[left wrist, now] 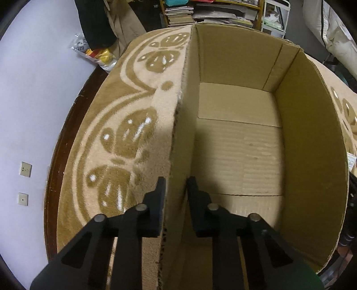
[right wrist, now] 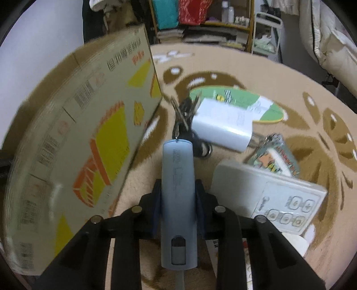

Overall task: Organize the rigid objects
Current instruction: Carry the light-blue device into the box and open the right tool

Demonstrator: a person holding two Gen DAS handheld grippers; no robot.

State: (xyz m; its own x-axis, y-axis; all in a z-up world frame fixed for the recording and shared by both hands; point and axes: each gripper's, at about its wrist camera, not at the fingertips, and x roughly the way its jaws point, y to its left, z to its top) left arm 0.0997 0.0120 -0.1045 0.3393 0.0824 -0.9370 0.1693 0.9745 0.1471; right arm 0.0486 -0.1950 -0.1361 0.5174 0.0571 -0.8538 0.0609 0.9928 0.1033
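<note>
An open cardboard box (left wrist: 241, 142) stands on the patterned carpet, with nothing inside it. My left gripper (left wrist: 176, 187) is shut on the box's left wall (left wrist: 183, 125), one finger outside and one inside. In the right wrist view the same box (right wrist: 89, 142) shows its printed side at the left. My right gripper (right wrist: 178, 189) is shut on a grey-blue cylindrical device (right wrist: 178, 191) and holds it above the carpet. A white charger (right wrist: 223, 127), a white remote (right wrist: 267, 198), a metal clip on a black cable (right wrist: 185, 111), a green card (right wrist: 241, 100) and a small colourful packet (right wrist: 274, 158) lie on the carpet ahead.
The beige and brown carpet (left wrist: 125, 138) covers the floor. A white wall (left wrist: 33, 100) with sockets is at the left. Bookshelves (left wrist: 200, 13) and a plastic bag (left wrist: 98, 53) are at the back. White bedding (right wrist: 330, 40) is at the right.
</note>
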